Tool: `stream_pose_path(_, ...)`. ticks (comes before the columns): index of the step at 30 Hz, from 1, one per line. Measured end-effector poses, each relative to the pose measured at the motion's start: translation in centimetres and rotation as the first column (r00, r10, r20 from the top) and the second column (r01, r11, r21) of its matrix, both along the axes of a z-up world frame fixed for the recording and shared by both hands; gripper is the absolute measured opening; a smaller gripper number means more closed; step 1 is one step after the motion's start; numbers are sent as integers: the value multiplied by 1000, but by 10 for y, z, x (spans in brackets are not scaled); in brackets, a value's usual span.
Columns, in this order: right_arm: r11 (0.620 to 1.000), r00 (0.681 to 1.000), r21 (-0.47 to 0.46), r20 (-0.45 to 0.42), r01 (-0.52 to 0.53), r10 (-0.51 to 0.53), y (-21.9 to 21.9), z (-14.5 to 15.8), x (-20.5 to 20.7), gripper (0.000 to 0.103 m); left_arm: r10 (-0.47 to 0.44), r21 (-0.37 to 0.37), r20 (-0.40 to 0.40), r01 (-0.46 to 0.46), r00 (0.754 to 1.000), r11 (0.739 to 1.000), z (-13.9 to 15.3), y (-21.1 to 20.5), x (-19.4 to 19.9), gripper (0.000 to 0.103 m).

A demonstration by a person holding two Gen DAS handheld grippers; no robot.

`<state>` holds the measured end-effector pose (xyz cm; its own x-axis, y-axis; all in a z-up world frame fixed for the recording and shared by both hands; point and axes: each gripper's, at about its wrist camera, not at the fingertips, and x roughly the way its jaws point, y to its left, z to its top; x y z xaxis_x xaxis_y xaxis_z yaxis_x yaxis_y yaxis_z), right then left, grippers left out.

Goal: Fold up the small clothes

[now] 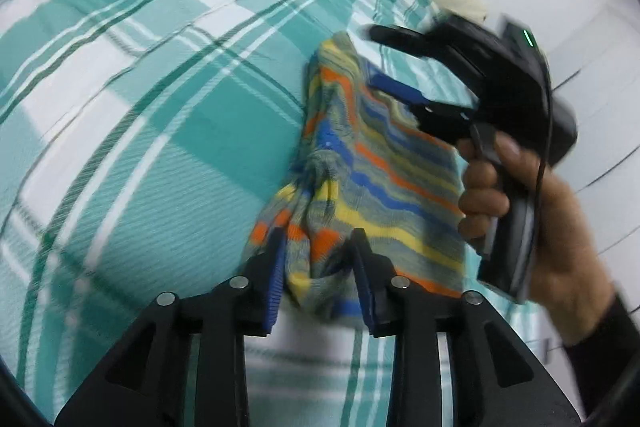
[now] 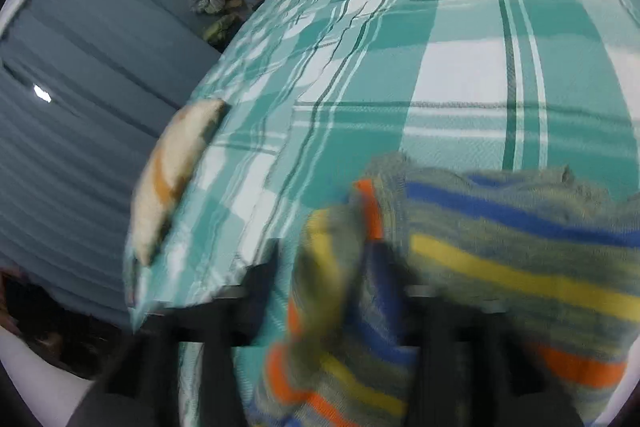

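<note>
A striped knit garment (image 1: 360, 163) lies on a woven, ribbed plaid sheet (image 1: 160, 107). Matt black plastic forms the left gripper (image 1: 320, 267), with round metal pins.

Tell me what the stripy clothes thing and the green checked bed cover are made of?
The stripy garment looks like soft knitted yarn, matte: the colour bands are slightly fuzzy and it bunches in limp folds. The bed cover looks like woven cotton, matte too: fine ribbed lines run through the checks and it wrinkles flat. Blur leaves both open.
</note>
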<state>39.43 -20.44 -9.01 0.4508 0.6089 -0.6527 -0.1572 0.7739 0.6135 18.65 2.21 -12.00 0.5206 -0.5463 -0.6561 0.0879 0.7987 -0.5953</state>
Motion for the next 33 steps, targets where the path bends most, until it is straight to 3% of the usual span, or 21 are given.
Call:
stream_pose_path(2,998,994,45,99,40,-44,-26,20,-20,57,11,49,46,-13,999,999,12,11,-12,45)
stream_pose_path(4,997,983,12,162,81,-82,-47,39,-38,53,-6,86,114,-4,993,996,29,17,-22,45)
stream_pose_path(7,981,969,-175,243,77,-33,-67,66,-82,35,-106,96,226,87,968,992,56,3,-19,43)
stream_pose_path(10,957,963,-291,257,0,78,-65,68,-122,30,-246,131,294,217,923,967,68,-26,-1,36)
stream_pose_path(11,944,959,-326,247,-51,137,-57,61,-138,29,-288,157,279,253,916,955,64,-38,9,34)
stream_pose_path(12,935,956,-343,234,-87,175,-50,54,-146,29,-298,169,229,263,927,950,52,-47,26,27)
stream_pose_path(13,925,955,-358,208,-129,213,-40,39,-155,29,-284,168,175,255,943,952,39,-48,39,24)
stream_pose_path(14,918,959,-369,175,-146,222,-37,21,-160,29,-251,154,69,238,966,959,16,-45,60,19)
stream_pose_path(15,907,968,-391,120,-159,221,-34,1,-161,28,-230,142,12,226,973,964,4,-41,70,3)
stream_pose_path(16,896,975,-409,56,-174,215,-33,-21,-160,25,-210,113,-52,214,976,970,-6,-32,79,0)
stream_pose_path(17,902,978,-395,35,-174,204,-34,-32,-161,23,-210,84,-53,213,976,973,-3,-26,80,0)
stream_pose_path(19,921,980,-364,81,-141,182,-41,-14,-168,23,-238,106,40,232,971,967,27,-19,73,11)
stream_pose_path(20,925,978,-360,115,-124,176,-46,-2,-171,23,-252,119,88,241,964,963,41,-19,69,24)
stream_pose_path(22,931,969,-357,193,-74,152,-58,26,-166,23,-304,98,174,291,937,952,63,-24,72,28)
stream_pose_path(24,930,969,-364,214,-38,123,-68,42,-148,23,-357,130,206,336,911,933,73,-41,89,28)
stream_pose_path(26,927,975,-376,202,-8,90,-77,44,-122,23,-382,191,165,350,910,917,61,-59,123,28)
stream_pose_path(28,915,987,-403,154,28,38,-79,30,-91,23,-316,230,54,296,947,927,32,-63,163,27)
stream_pose_path(30,906,1000,-422,23,22,-13,-83,-7,-60,23,-210,254,-54,217,976,942,-2,-50,190,22)
stream_pose_path(31,912,999,-409,-23,30,-43,-87,-24,-51,23,-182,197,-78,194,980,961,-10,-38,198,18)
stream_pose_path(32,923,998,-380,3,62,-66,-90,-25,-49,23,-159,172,-78,171,984,970,-9,-32,198,14)
stream_pose_path(33,924,997,-375,18,75,-74,-90,-23,-50,23,-132,171,-68,142,989,975,-2,-24,195,22)
